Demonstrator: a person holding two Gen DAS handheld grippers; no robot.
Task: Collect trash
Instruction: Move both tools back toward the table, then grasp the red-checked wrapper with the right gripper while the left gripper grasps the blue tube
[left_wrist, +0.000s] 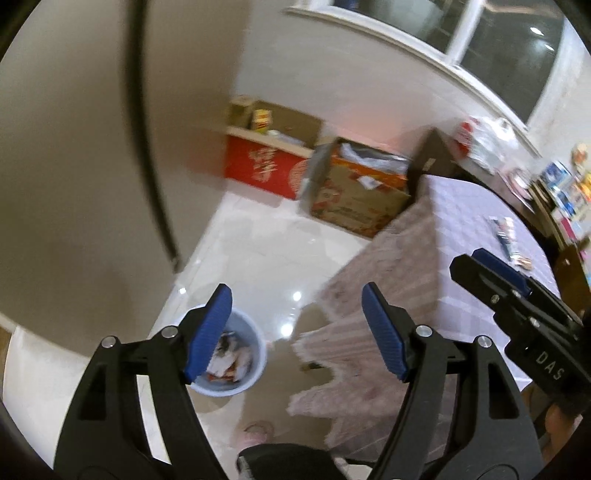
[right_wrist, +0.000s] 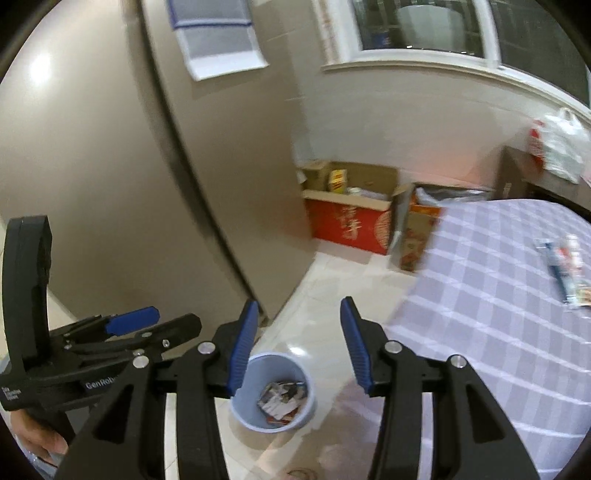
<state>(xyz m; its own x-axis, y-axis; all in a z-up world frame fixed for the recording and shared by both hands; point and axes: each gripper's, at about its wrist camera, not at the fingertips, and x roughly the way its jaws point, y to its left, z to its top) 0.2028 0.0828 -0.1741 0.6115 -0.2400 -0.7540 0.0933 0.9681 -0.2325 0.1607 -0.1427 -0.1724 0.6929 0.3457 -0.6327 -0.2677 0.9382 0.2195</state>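
A pale blue waste bin (left_wrist: 255, 339) stands on the floor beside the table and holds several crumpled wrappers (left_wrist: 227, 363); it also shows in the right wrist view (right_wrist: 255, 373) with the wrappers (right_wrist: 282, 400) inside. My left gripper (left_wrist: 295, 332) is open and empty above the bin. My right gripper (right_wrist: 299, 347) is open and empty, also above the bin. Wrappers (left_wrist: 506, 236) lie on the checked tablecloth (left_wrist: 461, 221), far right in the right wrist view (right_wrist: 565, 269). The right gripper shows in the left wrist view (left_wrist: 491, 273); the left gripper shows in the right wrist view (right_wrist: 133, 325).
A grey fridge (right_wrist: 110, 166) stands on the left. A red carton (right_wrist: 347, 225) and a brown carton (right_wrist: 413, 240) sit by the wall. A plastic bag (right_wrist: 561, 147) lies on a dark cabinet. A lace table edge (left_wrist: 332, 369) hangs near the bin.
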